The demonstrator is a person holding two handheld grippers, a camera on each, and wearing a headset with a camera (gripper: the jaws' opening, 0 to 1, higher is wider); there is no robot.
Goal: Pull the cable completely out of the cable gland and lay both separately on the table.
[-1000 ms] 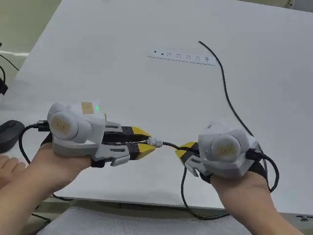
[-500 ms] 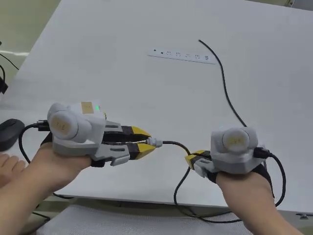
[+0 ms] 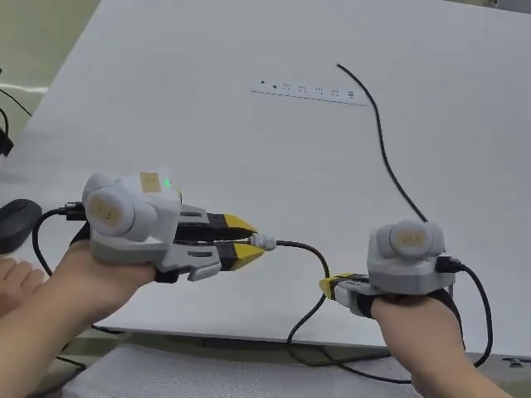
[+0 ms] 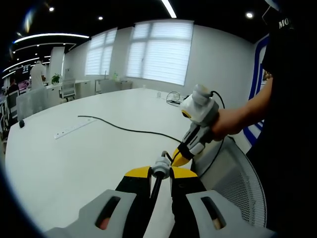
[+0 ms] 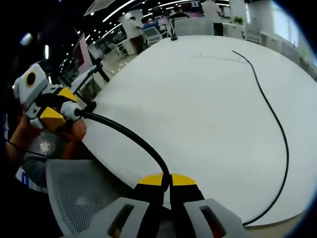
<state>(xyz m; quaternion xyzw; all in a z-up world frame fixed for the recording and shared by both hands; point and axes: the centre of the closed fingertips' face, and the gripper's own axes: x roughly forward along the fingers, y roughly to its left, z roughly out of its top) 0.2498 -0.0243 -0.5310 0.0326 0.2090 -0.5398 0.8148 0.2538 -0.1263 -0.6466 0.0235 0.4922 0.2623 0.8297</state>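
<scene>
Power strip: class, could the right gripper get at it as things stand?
Probably not yet: the right gripper is shut on the cable, though bare table lies between it and the power strip.

Bright even light, glaring ceiling strips (image 4: 168, 7), soft shadows, sharp focus, fisheye warping at edges

- cable gland (image 3: 263, 242): body hidden between left gripper (image 3: 251, 238) jaws, only the white tip shows
- cable (image 3: 309, 249): stretch inside right gripper (image 3: 325, 286) jaws hidden
- power strip (image 3: 309, 90): sockets too small to count
- dark object (image 3: 12, 225) at head view's left edge, cut off
</scene>
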